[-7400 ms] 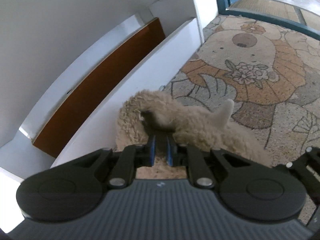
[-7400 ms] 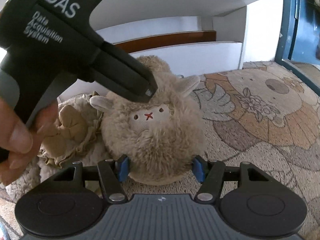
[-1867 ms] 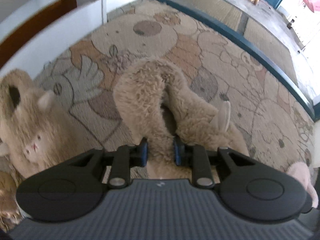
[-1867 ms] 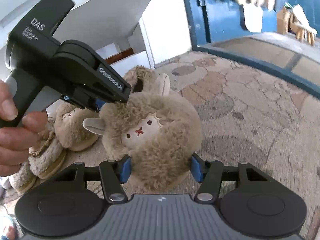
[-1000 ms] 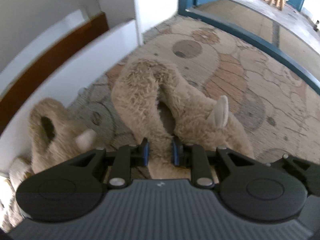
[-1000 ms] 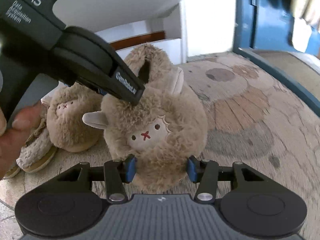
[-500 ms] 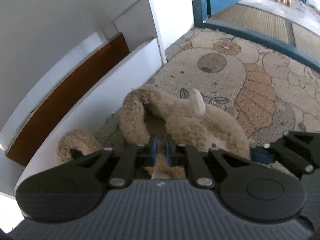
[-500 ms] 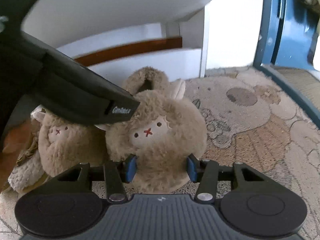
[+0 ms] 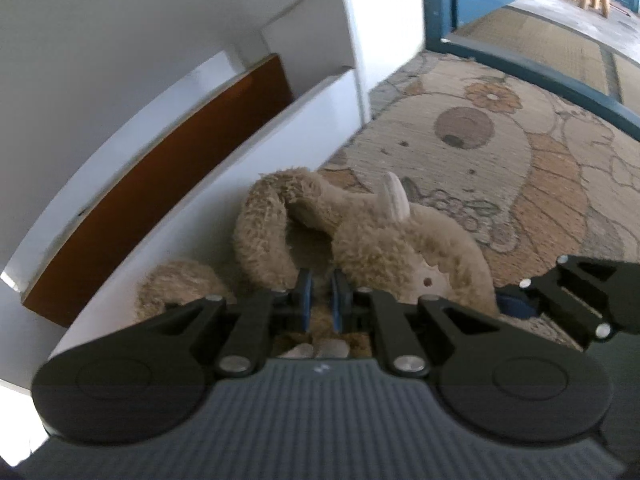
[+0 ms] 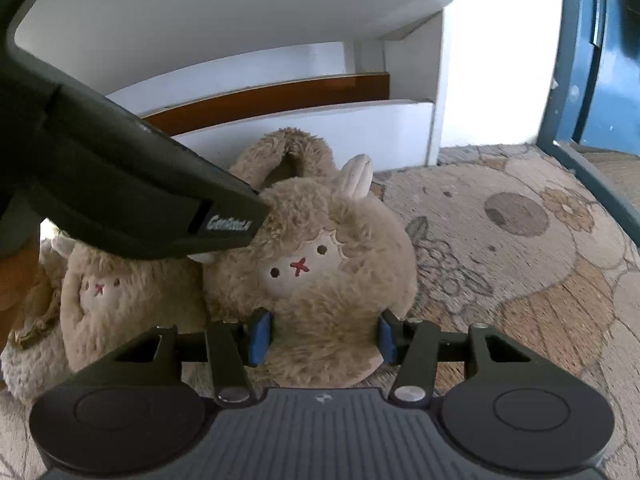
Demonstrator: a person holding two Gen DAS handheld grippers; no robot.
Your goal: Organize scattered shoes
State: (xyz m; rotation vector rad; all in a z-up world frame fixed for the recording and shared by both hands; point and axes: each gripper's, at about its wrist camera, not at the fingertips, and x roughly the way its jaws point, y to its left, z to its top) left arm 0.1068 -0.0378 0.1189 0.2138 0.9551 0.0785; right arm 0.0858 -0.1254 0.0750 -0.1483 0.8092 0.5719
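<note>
White shelf front [image 10: 320,128] is blocking the way just behind the held slipper [image 10: 320,264]; second slipper [image 10: 120,300] is crowding its left side, touching. Patterned rug [image 10: 520,260] to the right is lying open toward the blue door frame [image 10: 560,80].

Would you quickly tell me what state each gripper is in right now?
Left gripper: shut on the collar of the sheep slipper.
Right gripper: shut on the sheep slipper, its pads pressing the toe from both sides.
</note>
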